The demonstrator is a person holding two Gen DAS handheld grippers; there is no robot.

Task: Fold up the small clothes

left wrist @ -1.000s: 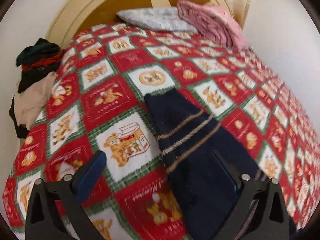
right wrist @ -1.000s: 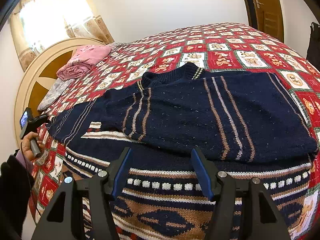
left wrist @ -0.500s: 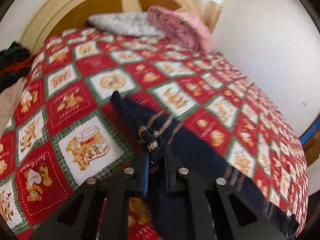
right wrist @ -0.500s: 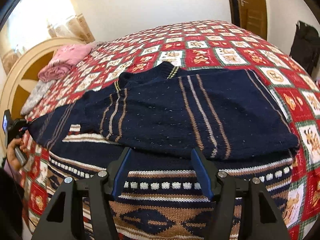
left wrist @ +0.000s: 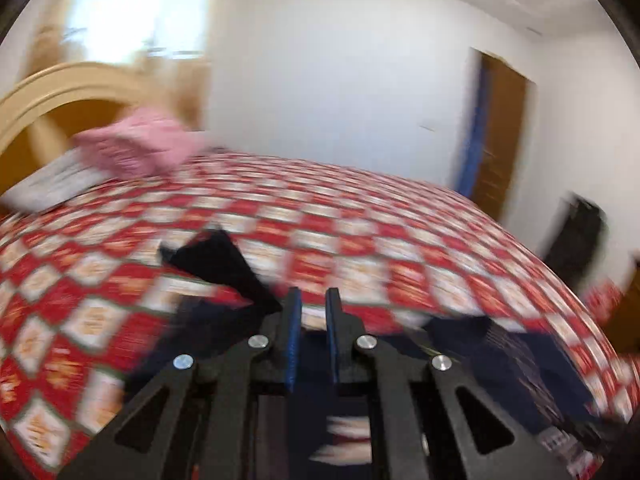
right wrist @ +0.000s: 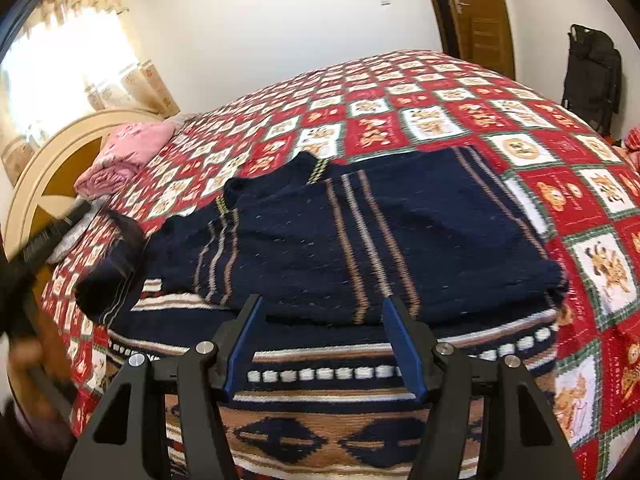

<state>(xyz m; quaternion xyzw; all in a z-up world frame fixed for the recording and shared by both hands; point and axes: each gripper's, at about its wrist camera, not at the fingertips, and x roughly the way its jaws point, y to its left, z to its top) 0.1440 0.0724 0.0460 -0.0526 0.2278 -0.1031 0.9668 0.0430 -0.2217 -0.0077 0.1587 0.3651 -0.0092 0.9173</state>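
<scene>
While the left wrist view is heavily smeared, it shows the left gripper (left wrist: 313, 300) with its blue pads pressed near together; dark knit of the sleeve (left wrist: 218, 260) rises just beside the left pad, but whether cloth sits between the pads cannot be told here. The patchwork quilt (left wrist: 360, 248) lies beyond.

In the right wrist view the navy striped sweater (right wrist: 360, 240) lies flat on the quilt, its far sleeve lifted at the left edge where the other tool appears as a blur. The right gripper (right wrist: 322, 344) hovers spread above the patterned hem (right wrist: 320, 372), pinching nothing.

Risk, as judged: a thin pinch on loose knit could slip mid-swing, dropping the sleeve short. With the hem unpinned, the pull could drag the body askew and bunch the layers already folded.
</scene>
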